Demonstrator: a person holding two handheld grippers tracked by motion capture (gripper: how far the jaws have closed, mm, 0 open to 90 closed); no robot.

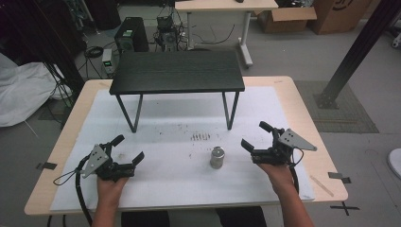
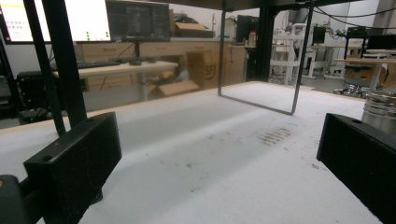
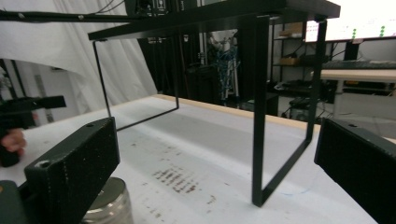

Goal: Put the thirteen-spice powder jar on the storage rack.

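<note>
A small silver metal cylinder (image 1: pixel 217 157) stands upright on the white mat (image 1: pixel 179 142), between my two grippers. My left gripper (image 1: pixel 128 149) rests low on the mat at the front left, open and empty. The cylinder (image 2: pixel 382 109) shows at the right edge of the left gripper view, behind the right jaw. My right gripper (image 1: pixel 256 135) sits at the front right, open and empty, to the right of the cylinder. In the right gripper view the cylinder (image 3: pixel 109 205) sits at the bottom left, partly hidden behind the left jaw.
A black shelf-like stand (image 1: pixel 177 71) on thin metal legs occupies the back half of the mat. Its leg frame (image 3: pixel 280 135) rises close ahead in the right gripper view. Dark smudges (image 1: pixel 200 136) mark the mat near the middle. The wooden table edge (image 1: pixel 302 113) borders the mat.
</note>
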